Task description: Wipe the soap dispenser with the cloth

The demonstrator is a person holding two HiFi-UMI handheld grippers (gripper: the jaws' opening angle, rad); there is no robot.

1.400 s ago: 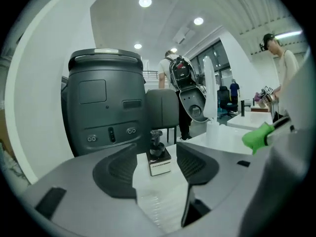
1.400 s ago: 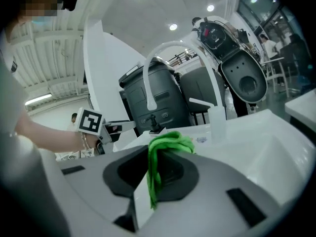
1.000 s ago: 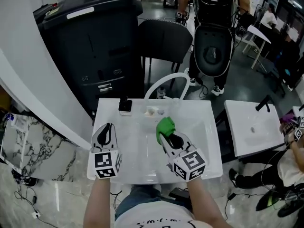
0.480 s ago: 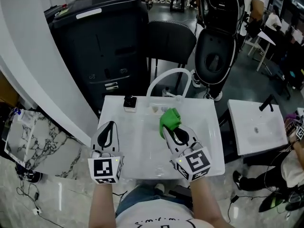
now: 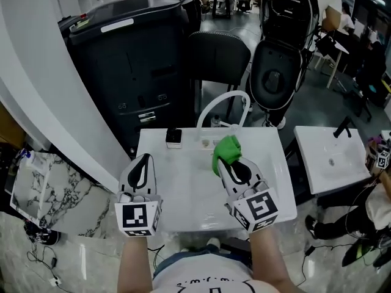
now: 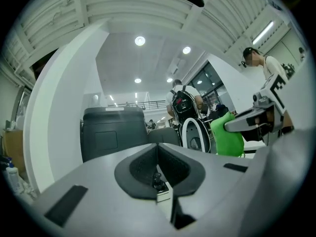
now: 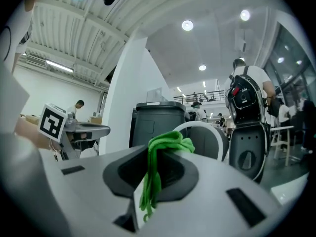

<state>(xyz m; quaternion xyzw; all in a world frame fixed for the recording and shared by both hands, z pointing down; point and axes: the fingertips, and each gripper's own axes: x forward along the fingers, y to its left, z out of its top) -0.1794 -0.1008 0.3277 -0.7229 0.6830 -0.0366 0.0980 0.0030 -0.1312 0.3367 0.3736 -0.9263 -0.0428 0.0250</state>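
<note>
The soap dispenser point(image 5: 173, 137), small with a black top and white body, stands at the back left of the white sink point(image 5: 183, 194). My right gripper point(image 5: 228, 159) is shut on a bunched green cloth point(image 5: 226, 149), held over the sink's middle, to the right of the dispenser and apart from it. In the right gripper view the cloth point(image 7: 160, 154) hangs from the closed jaws. My left gripper point(image 5: 144, 159) is shut and empty, short of the dispenser on its near left. In the left gripper view a small black-and-white piece point(image 6: 158, 184) shows in the jaws' notch; what it is I cannot tell.
A white arched faucet point(image 5: 223, 105) rises behind the sink. A black bin point(image 5: 131, 60) and black chair point(image 5: 219, 57) stand beyond it. A second white sink point(image 5: 333, 157) is at the right. A white pillar point(image 5: 36, 72) runs along the left.
Both grippers have risen above the sink. The right one still grips the green cloth. The dispenser has stayed in place.
</note>
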